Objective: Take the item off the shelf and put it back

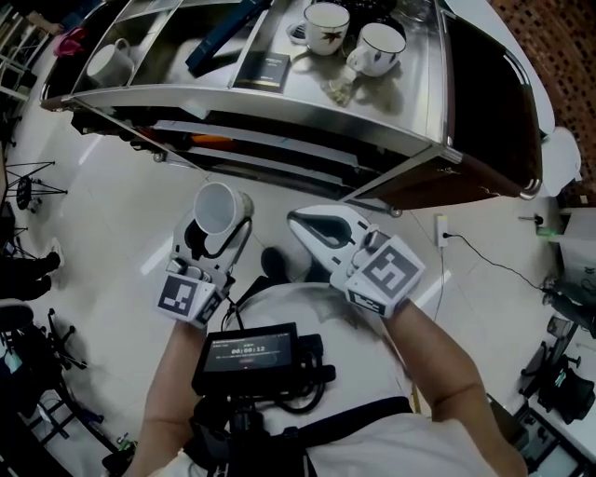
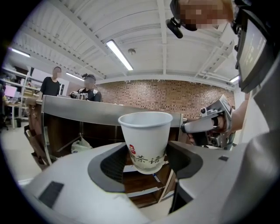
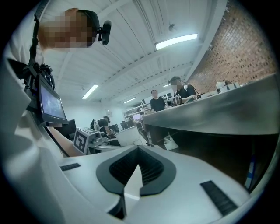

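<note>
- The shelf (image 1: 279, 97) is being faced from just in front. Its steel top is probably where the cup (image 1: 216, 207) belongs, so putting it back is judged to be the step in hand.
- The left gripper (image 1: 219, 231) is being kept clamped on the cup's lower wall, in front of the shelf and below its top. The cup is being carried upright, mouth up.
- The right gripper (image 1: 300, 222) is being held beside it with its jaws together on nothing.
- The paper wall is likely being dented easily, so a light squeeze is being advised. The cup should be lifted over the shelf's front rim before it is moved in.
- A bare patch of the top is being advised, apart from the two mugs (image 1: 326, 26) at the back.
- A pale glossy floor (image 1: 121, 205) is being shown under the shelf, and a brick wall (image 2: 175, 94) and people behind it.
</note>
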Demonstrator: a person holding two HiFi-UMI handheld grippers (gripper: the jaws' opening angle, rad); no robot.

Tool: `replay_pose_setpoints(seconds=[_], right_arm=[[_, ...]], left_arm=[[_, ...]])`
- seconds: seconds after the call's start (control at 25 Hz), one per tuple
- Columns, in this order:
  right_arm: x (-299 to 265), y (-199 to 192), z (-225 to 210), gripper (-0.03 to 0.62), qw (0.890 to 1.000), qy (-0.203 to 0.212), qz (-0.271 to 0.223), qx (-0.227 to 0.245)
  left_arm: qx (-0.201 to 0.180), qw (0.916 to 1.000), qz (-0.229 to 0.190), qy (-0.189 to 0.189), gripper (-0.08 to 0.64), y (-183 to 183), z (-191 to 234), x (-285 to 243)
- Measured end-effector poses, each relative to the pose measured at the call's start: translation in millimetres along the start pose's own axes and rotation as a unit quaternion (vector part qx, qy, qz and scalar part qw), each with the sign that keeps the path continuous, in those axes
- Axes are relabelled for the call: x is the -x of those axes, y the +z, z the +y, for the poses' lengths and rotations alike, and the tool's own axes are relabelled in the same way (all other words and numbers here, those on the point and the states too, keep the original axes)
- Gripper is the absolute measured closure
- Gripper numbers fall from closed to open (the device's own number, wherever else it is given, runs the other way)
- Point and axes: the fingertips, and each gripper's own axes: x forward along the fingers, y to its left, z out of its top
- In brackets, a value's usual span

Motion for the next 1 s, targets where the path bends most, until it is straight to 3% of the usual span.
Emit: replay_pose_setpoints(seconds=[0.28,0.48,0.68,1.0], right_arm=[[-6.7,-26.2,-2.4,0.586,0.999,0.009,0.048,-0.008],[-20.2,-50.2,-4.0,0.586,0.997,0.018,0.075,-0.014],[-21.4,-83.0,3.0,0.586,0.993,0.024,0.11,-0.042],[-25.9,-114.6,4.1,0.586,0.987,0.018,0.149,-0.059]], left_arm=[[0.003,0.9995,0.03,0.009,0.262,-28.0,0.5,-25.7],[0.003,0.9995,0.02,0.024,0.262,-43.9,17.2,-42.1],[-0.018,0.9982,0.051,0.028,0.262,-79.7,26.0,-58.0],[-0.065,0.9966,0.051,0.002,0.262,-96.4,41.5,-110.4]])
